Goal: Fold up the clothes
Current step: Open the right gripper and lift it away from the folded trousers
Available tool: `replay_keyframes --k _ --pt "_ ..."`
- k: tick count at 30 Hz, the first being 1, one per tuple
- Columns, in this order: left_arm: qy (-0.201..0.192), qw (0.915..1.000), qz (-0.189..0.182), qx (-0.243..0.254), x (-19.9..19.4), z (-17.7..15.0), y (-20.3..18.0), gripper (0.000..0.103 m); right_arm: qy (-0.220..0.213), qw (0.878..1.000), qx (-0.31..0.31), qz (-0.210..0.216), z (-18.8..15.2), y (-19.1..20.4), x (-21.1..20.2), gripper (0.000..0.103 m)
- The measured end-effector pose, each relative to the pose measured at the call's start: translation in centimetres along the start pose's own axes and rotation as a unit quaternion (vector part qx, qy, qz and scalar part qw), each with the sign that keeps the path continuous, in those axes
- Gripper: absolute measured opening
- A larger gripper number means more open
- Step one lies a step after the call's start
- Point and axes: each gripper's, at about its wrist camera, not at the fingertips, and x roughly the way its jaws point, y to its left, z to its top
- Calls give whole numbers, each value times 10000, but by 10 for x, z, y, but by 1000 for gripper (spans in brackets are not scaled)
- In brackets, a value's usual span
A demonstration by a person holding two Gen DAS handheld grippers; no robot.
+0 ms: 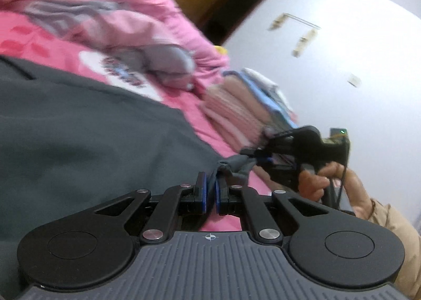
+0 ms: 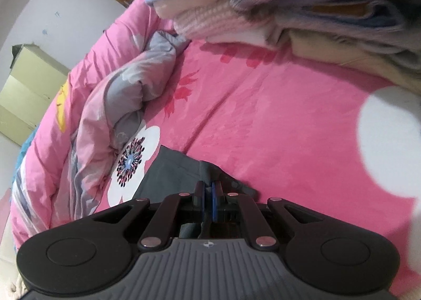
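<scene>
I have the dark grey, soft cotton garment (image 1: pixel 79 126) pinched at two points, so I judge this to be the middle of a fold: an edge is lifted and being carried across. My left gripper (image 1: pixel 209 189) is clenched on a bunched corner of the cloth, the fabric gathered up just beyond its blue pads. My right gripper (image 2: pixel 208 192) is likewise clamped on a fold of the same grey cloth, which runs between its jaws and back beneath them. The rest of the garment spreads to the left of my left gripper, lying over the pink flowered fleece bedspread (image 2: pixel 263 116). Far off to the right sits a stack of folded clothes (image 2: pixel 236 18), well apart from my grip. Next I should bring both corners over together, level, lay them on the matching edge, and only then let go.
</scene>
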Motion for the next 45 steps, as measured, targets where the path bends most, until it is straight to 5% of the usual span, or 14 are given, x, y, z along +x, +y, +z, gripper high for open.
replay_keyframes --k 6,10,14,19,23,25,30,34,37,41,45 --pt "101 9966 536 -613 12 8 26 5 47 10000 55 39 1 -1 32 19" --pt "118 9958 598 -687 13 10 29 5 -531 9976 140 434 0 -14 4 22" --pt "141 9956 656 -651 14 11 30 5 -972 9919 -480 666 -12 -15 -39 25" --pt "131 9954 850 -411 14 8 25 7 -316 9703 -2102 1155 -48 19 -37 25" --pt "48 9949 976 -264 11 6 21 8 141 9544 -2788 1060 -73 38 -1 24" --pt "-83 9933 1140 -148 5 5 17 10 217 9566 -2820 700 -78 29 25 19" --pt "-628 9849 1495 607 -20 5 -11 12 -98 9523 -2920 885 -90 15 21 19" --pt "-361 9845 1121 1298 -2 6 -43 12 -126 9543 -2826 969 -90 13 23 20" --pt "-63 9822 1204 1443 23 0 -50 14 -101 9566 -2727 1025 -85 14 26 20" --pt "137 9832 1482 1053 43 -2 -24 14 -34 9612 -2515 1135 -80 10 29 20" --pt "36 9932 1139 221 34 3 3 14 165 9771 -1541 1455 -55 -12 28 18"
